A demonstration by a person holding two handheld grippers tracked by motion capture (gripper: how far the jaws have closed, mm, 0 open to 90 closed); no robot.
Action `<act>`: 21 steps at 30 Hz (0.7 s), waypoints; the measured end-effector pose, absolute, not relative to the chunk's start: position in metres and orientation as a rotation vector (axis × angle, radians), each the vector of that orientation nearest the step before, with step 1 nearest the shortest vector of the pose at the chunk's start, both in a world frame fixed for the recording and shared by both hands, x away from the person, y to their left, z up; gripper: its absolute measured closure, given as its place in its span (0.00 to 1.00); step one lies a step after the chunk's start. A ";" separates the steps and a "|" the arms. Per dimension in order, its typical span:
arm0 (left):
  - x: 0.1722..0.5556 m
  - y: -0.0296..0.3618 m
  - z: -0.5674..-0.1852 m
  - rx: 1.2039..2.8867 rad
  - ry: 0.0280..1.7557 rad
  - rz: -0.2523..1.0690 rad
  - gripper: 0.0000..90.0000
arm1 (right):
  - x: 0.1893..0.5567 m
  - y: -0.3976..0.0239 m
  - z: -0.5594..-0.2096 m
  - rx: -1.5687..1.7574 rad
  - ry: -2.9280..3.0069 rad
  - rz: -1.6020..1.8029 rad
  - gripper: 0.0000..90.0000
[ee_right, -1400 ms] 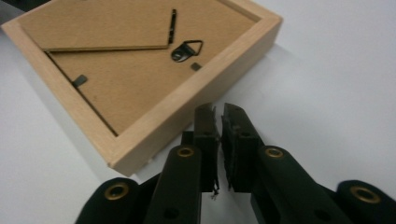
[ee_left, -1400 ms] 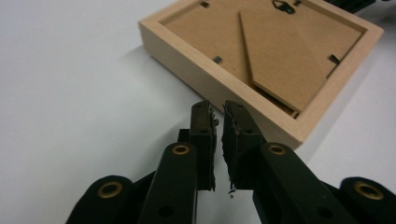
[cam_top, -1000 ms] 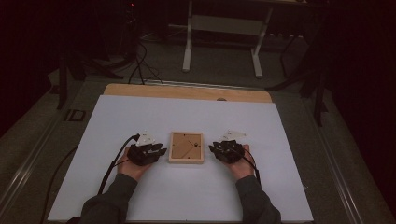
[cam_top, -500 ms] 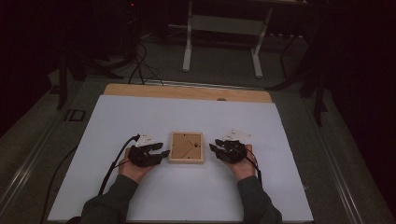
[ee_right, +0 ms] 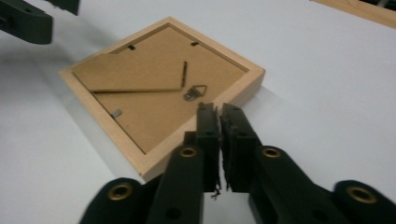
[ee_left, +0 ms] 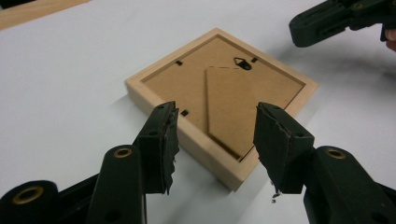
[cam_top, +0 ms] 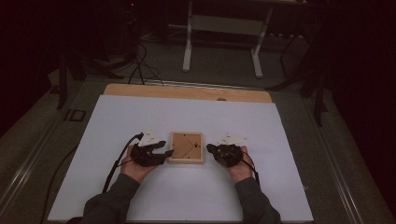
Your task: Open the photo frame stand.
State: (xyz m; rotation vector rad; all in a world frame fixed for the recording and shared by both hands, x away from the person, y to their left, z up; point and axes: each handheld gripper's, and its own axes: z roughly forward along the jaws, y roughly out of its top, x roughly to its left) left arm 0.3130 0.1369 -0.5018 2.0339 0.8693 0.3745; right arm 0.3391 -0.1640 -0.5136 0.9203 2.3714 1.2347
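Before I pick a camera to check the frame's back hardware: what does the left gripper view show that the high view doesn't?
Left gripper view: the frame's small black turn clips, hanging hook and stand flap, seen between open jaws. High view: the whole white table, both forearms, the floor and a stand beyond. Both: the wooden frame lying back-up, with the right gripper beside it.

A small square picture frame (cam_top: 187,147) of pale wood lies face down and flat on the white table sheet (cam_top: 140,116), its brown backing board, folded stand and metal hanger facing up.
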 end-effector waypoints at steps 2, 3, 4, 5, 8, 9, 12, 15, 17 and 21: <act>0.314 0.132 -0.499 2.056 0.848 0.378 0.55 | 0.338 -0.162 -0.513 0.907 2.374 1.235 0.99; 0.315 0.130 -0.498 2.058 0.844 0.378 0.55 | 0.337 -0.162 -0.513 0.903 2.375 1.235 1.00; 0.316 0.128 -0.497 2.064 0.840 0.377 0.55 | 0.337 -0.161 -0.513 0.903 2.376 1.238 1.00; 0.318 0.124 -0.497 2.070 0.835 0.373 0.55 | 0.336 -0.161 -0.513 0.904 2.377 1.239 1.00; 0.320 0.118 -0.497 2.083 0.830 0.366 0.55 | 0.335 -0.160 -0.513 0.895 2.382 1.240 1.00; 0.320 0.118 -0.497 2.083 0.830 0.366 0.55 | 0.335 -0.160 -0.513 0.895 2.382 1.240 1.00; 0.323 0.111 -0.501 2.111 0.822 0.362 0.55 | 0.335 -0.158 -0.514 0.886 2.392 1.243 1.00; 0.324 0.108 -0.503 2.125 0.824 0.362 0.55 | 0.334 -0.157 -0.514 0.879 2.395 1.246 1.00; 0.325 0.106 -0.505 2.136 0.824 0.357 0.55 | 0.334 -0.155 -0.515 0.871 2.400 1.251 1.00; 0.326 0.103 -0.508 2.150 0.828 0.358 0.54 | 0.333 -0.152 -0.517 0.854 2.421 1.247 1.00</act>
